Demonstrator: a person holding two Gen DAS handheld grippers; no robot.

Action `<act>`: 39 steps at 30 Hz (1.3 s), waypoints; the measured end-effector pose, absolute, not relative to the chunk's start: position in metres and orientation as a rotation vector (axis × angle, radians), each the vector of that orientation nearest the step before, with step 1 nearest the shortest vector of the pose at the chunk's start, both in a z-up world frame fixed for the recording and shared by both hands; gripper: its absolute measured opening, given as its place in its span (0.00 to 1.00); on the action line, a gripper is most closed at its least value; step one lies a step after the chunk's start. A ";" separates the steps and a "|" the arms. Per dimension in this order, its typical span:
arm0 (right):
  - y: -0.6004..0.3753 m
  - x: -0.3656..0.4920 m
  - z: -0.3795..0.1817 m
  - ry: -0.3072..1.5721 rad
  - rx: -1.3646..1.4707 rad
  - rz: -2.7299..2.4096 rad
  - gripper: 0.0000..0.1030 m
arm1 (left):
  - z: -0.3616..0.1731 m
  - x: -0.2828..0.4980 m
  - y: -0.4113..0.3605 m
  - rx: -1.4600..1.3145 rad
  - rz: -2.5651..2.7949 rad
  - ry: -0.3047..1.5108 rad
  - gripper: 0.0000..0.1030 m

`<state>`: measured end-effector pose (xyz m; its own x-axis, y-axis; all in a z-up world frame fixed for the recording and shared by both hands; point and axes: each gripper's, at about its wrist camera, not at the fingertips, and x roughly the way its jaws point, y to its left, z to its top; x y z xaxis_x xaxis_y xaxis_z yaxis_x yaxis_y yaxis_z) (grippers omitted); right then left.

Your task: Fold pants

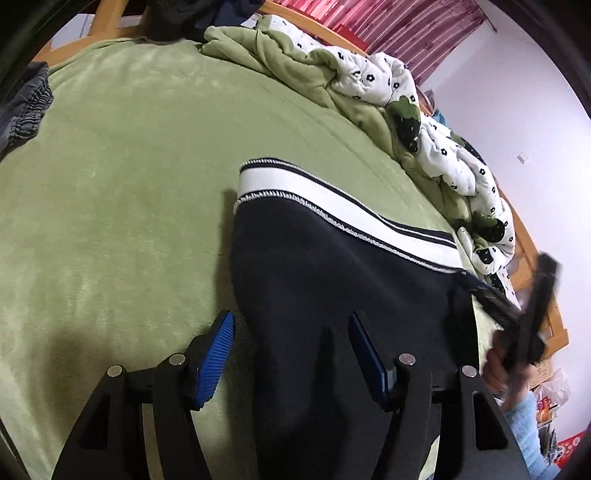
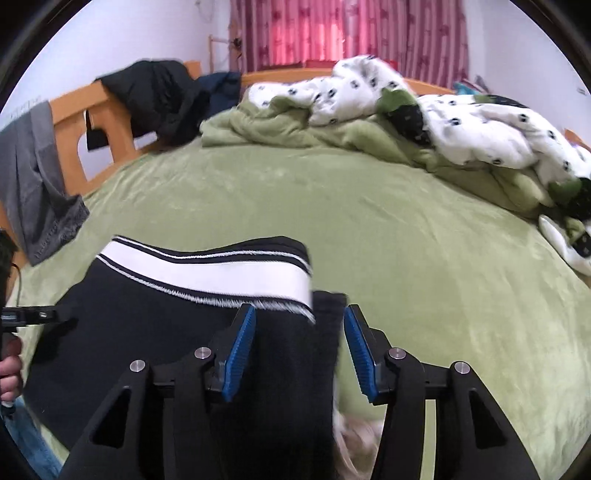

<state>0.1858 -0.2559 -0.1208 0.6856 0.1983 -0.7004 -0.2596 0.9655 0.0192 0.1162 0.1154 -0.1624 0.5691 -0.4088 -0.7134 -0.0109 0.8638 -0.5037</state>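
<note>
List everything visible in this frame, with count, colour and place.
pants: one, black with white striped band, near side of bed, between both grippers' fingers
bed sheet: one, green, covers the mattress
quilt: one, white with dark flowers and green lining, bunched at far side
bed frame: one, wooden, orange
black clothes: pile, draped over frame
grey garment: one, hanging over frame at left
curtain: pink, behind bed
left gripper: black, blue pads, open around pants
right gripper: black, blue pads, open around pants
</note>
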 end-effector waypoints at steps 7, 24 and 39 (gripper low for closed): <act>-0.258 0.201 -0.136 0.827 -0.024 0.364 0.13 | -0.144 0.100 0.114 -0.426 -0.269 0.871 0.60; -0.257 0.199 -0.102 0.707 0.028 0.321 0.24 | -0.103 0.185 0.052 -0.234 -0.285 0.808 0.62; -0.246 0.241 -0.157 0.769 -0.008 0.341 0.20 | -0.162 0.210 0.031 -0.037 -0.226 0.858 0.68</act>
